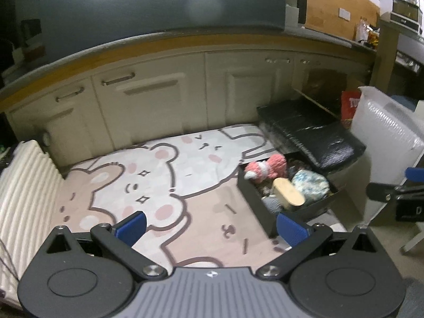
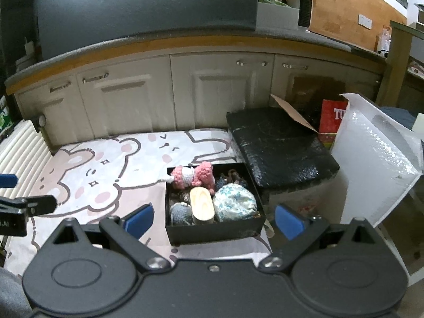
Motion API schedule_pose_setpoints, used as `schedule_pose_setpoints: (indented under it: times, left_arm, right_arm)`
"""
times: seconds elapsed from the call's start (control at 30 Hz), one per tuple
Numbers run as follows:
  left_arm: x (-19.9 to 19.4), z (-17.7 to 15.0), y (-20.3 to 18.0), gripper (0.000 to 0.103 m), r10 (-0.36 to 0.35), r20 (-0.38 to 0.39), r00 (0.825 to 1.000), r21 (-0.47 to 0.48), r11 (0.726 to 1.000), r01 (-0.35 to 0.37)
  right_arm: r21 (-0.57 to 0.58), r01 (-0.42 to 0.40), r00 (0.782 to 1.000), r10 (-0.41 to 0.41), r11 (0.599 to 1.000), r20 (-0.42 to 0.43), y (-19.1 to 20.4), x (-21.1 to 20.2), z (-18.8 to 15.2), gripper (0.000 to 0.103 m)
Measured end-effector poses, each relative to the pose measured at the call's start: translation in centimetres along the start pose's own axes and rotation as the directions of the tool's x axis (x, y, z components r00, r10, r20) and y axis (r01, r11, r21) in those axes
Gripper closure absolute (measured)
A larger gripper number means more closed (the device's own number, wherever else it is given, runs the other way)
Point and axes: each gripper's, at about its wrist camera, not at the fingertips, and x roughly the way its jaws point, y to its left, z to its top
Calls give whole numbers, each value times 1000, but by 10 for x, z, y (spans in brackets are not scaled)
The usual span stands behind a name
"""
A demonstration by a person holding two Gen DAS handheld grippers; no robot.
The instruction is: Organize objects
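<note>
Two grippers, left gripper (image 1: 210, 226) and right gripper (image 2: 213, 220), gape wide and empty above the mat (image 2: 111, 164)

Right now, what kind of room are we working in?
Probably a home kitchen floor: cream cabinet doors under a worktop, with a cartoon bear mat and a black box of toys on it.

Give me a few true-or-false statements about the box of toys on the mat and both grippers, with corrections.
1. The black box holds a pink knitted toy. True.
2. The right gripper clamps the wooden piece. False: its jaws stand wide apart, holding nothing.
3. The box sits on a cartoon bear mat. True.
4. The left gripper holds the floral pouch. False: it is empty; the pouch lies in the box.
</note>
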Motion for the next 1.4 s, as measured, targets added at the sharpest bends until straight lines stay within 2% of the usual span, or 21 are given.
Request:
schedule_pose_setpoints:
  times: [0.17, 0.43, 0.97, 1.4]
  left_arm:
    - [0, -12, 6, 0, -9, -24, 1000, -18, 1000, 9]
    - [2, -18, 9, 0, -9, -59, 998, -39, 999, 7]
    - [10, -21, 7, 0, 21, -100, 995, -6, 1000, -21]
    - [14, -20, 13, 0, 6, -121, 993, -25, 1000, -9]
  right_arm:
    - [16, 20, 999, -19, 1000, -50, 4, 2, -10, 4]
    - [8, 51, 995, -50, 999, -82, 10, 5, -22, 4]
    - [14, 80, 992, -78, 997, -100, 12, 11, -25, 4]
    - [-1, 91, 990, -91, 996, -104, 15, 13, -25, 4]
